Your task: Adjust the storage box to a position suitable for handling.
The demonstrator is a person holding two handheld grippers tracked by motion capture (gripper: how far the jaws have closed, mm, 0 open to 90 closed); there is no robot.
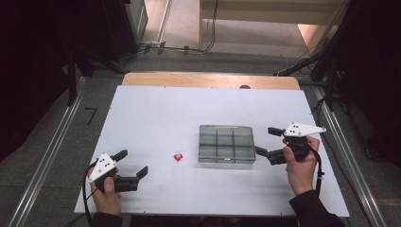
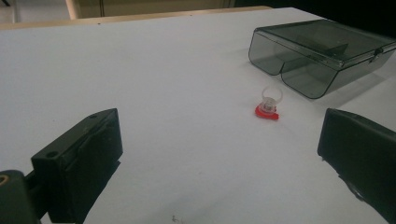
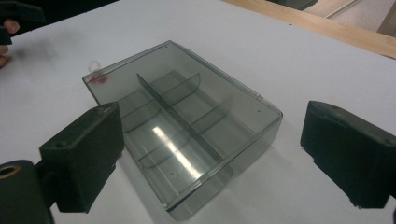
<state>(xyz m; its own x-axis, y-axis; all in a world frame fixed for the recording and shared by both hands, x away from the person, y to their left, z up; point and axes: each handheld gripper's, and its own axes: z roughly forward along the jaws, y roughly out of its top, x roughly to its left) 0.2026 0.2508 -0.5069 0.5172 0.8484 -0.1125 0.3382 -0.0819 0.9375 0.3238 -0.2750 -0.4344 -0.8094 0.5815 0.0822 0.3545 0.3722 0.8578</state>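
Note:
A smoky grey clear box (image 1: 226,144) with its lid down and inner dividers lies right of the table's middle. To its left sits a small red piece with a clear loop (image 1: 178,156). My left gripper (image 1: 132,162) rests at the front left, open, jaws pointing toward the red piece (image 2: 267,108), which lies well ahead of them, with the box (image 2: 322,51) beyond. My right gripper (image 1: 265,141) stands just right of the box, open, with one corner of the box (image 3: 187,121) in front of its empty jaws. The red piece (image 3: 99,78) shows blurred behind the box's far edge.
The white tabletop (image 1: 156,109) has a wooden strip (image 1: 208,79) along its far side. Metal rails (image 1: 47,156) run along the floor on both sides, and cables lie beyond the table. The person's other hand (image 3: 7,28) is at the right gripper view's top left.

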